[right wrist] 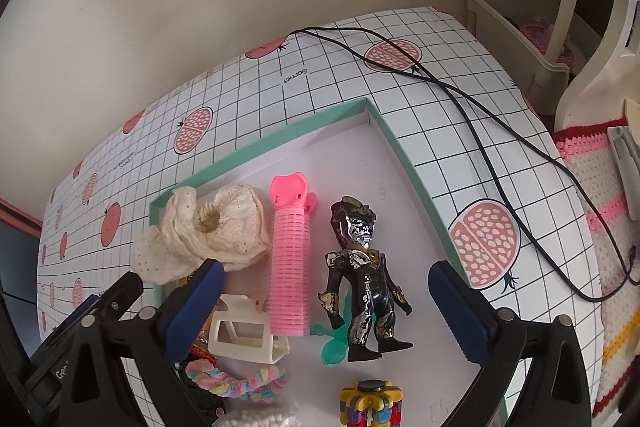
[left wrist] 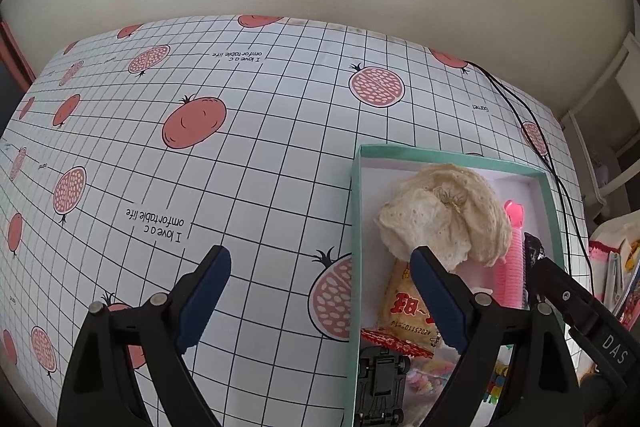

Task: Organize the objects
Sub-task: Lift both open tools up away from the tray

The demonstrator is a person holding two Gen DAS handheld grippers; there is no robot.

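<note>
A mint-rimmed box (right wrist: 416, 179) with a white floor lies on the table. In it lie a black-and-silver toy figure (right wrist: 362, 283), a pink hair roller (right wrist: 289, 267), a cream lace cloth (right wrist: 208, 235), a white plastic piece (right wrist: 244, 339), a pastel scrunchie (right wrist: 236, 379) and a colourful spinner (right wrist: 370, 407). My right gripper (right wrist: 326, 269) hangs open over the box, its fingers either side of the figure and roller. My left gripper (left wrist: 320, 261) is open above the box's left rim (left wrist: 354, 227). The left wrist view also shows a snack packet (left wrist: 404, 307) and a black toy car (left wrist: 380, 387).
The tablecloth (left wrist: 240, 167) is a grid print with pomegranates. A black cable (right wrist: 480, 131) runs across the table right of the box. A pink and white crocheted mat (right wrist: 608, 227) and a cream shelf unit (right wrist: 520, 39) stand to the right. The wall is close behind.
</note>
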